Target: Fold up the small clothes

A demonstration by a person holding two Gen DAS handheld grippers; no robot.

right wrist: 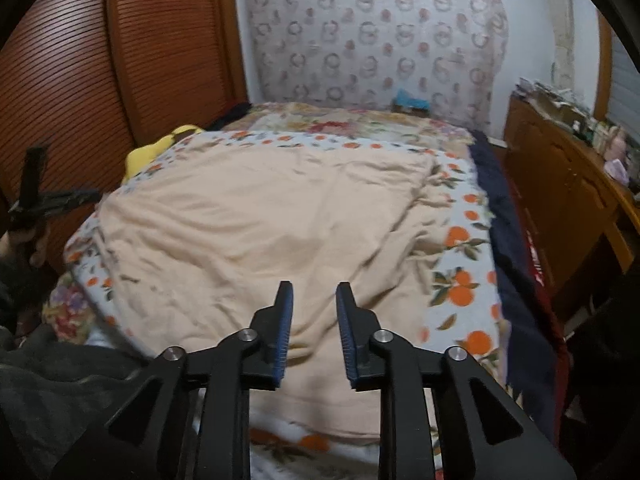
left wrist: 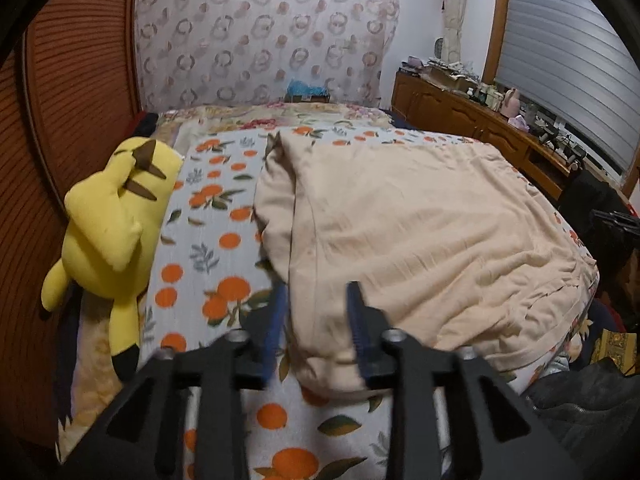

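Note:
A peach-coloured garment (left wrist: 420, 232) (right wrist: 260, 232) lies spread and slightly wrinkled on a bed cover printed with oranges (left wrist: 224, 208) (right wrist: 460, 280); its left edge is folded over. My left gripper (left wrist: 317, 292) hovers over the garment's near left corner, its blue-padded jaws apart and no cloth pinched between them. My right gripper (right wrist: 314, 286) hangs over the garment's near edge, its jaws also apart and empty. In the right wrist view, the left gripper (right wrist: 36, 200) shows at the far left in a hand. The right gripper (left wrist: 616, 220) shows at the right edge of the left wrist view.
A yellow plush toy (left wrist: 116, 220) (right wrist: 152, 152) lies along the bed's left side against a louvred wooden door (left wrist: 80, 80). A cluttered wooden dresser (left wrist: 460, 112) (right wrist: 560, 200) stands to the right. A dark blue blanket (right wrist: 516, 260) hangs off the bed's right edge.

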